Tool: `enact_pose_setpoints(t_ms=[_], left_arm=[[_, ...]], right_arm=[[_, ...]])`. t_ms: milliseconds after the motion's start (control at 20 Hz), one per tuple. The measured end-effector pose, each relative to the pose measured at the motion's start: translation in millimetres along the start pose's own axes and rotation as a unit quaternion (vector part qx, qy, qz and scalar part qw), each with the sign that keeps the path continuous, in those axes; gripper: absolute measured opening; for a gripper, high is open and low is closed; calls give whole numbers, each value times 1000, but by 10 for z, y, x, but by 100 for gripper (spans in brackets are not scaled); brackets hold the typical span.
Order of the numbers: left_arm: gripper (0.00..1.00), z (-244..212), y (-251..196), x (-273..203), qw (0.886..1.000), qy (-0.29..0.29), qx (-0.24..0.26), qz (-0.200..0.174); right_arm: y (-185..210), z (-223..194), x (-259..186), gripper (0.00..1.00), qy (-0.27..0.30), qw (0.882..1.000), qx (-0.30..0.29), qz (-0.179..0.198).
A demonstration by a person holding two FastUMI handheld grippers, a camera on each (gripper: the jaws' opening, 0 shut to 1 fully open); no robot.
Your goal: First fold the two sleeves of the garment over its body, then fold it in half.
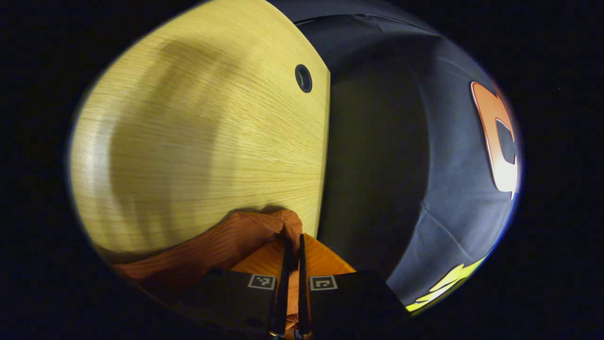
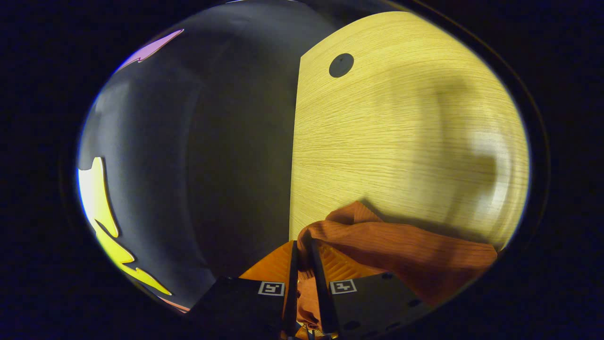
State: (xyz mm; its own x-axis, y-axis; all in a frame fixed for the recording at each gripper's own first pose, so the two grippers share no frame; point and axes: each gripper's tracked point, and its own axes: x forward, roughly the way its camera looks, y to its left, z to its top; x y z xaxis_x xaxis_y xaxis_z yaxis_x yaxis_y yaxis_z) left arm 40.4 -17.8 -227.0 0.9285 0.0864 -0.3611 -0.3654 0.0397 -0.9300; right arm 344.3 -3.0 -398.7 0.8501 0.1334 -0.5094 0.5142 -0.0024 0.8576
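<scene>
An orange ribbed garment (image 1: 222, 245) lies at the near part of a light wooden table (image 1: 198, 132). My left gripper (image 1: 293, 243) is shut on a bunched edge of the garment close to the table's right edge in the left gripper view. In the right gripper view the same garment (image 2: 406, 250) spreads to the right over the table (image 2: 401, 132). My right gripper (image 2: 303, 248) is shut on a fold of it near the table's left edge. Cloth shows between both pairs of fingers. Most of the garment is hidden below both views.
A round cable hole (image 1: 303, 78) sits near the table's far corner; in the right gripper view the hole (image 2: 341, 65) appears at the top. Past the table's edge hangs the black booth wall (image 1: 424, 141), also the wall (image 2: 188, 141).
</scene>
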Motion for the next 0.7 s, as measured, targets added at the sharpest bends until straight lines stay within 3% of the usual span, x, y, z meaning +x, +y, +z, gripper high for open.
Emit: enact_pose_setpoints(t_ms=[50, 100, 150, 200, 250, 300, 350, 400, 500, 550, 600, 650, 700], left_arm=[[17, -113, -32, -26, 1000, 5, 0, -3], [6, -230, -58, -60, 1000, 9, 1, -5], [29, -350, -73, -96, 1000, 12, 4, -4], [33, -476, -95, -136, 1000, 14, 8, -5], [37, -605, -113, -184, 1000, 15, 11, -6], [39, -644, -116, -196, 1000, 15, 12, -6], [42, -644, -116, -196, 1000, 15, 12, -6], [44, -644, -116, -196, 1000, 15, 12, -6], [50, -644, -116, -196, 1000, 15, 12, -6], [54, -644, -116, -196, 1000, 15, 12, -6], [57, -600, -146, -192, 999, 20, 25, -35], [66, -600, -146, -192, 999, 20, 25, -35], [83, -600, -146, -192, 999, 20, 25, -35]], right_arm=[[-24, -10, 3, 20, 3, 1000, 0, -5], [-5, -8, 2, 12, 6, 1000, 0, -4], [-18, -6, 7, 20, 9, 1000, -4, -9], [-3, -16, -7, 21, 10, 1000, -5, -7], [18, -18, -9, 31, 13, 1000, -7, -5], [12, -30, -12, 24, 18, 1000, -11, -6], [26, -31, -12, 24, 18, 1000, -12, -4], [14, -35, -11, 36, 21, 1000, -11, -7], [-12, -63, -25, 38, 29, 999, -4, -16], [-39, -51, -28, 45, 30, 999, -6, -21], [-47, -46, -20, 59, 27, 999, -7, -23], [-39, -44, -32, 72, 26, 999, -8, -22], [-59, -48, -42, 68, 29, 999, -10, -29]])
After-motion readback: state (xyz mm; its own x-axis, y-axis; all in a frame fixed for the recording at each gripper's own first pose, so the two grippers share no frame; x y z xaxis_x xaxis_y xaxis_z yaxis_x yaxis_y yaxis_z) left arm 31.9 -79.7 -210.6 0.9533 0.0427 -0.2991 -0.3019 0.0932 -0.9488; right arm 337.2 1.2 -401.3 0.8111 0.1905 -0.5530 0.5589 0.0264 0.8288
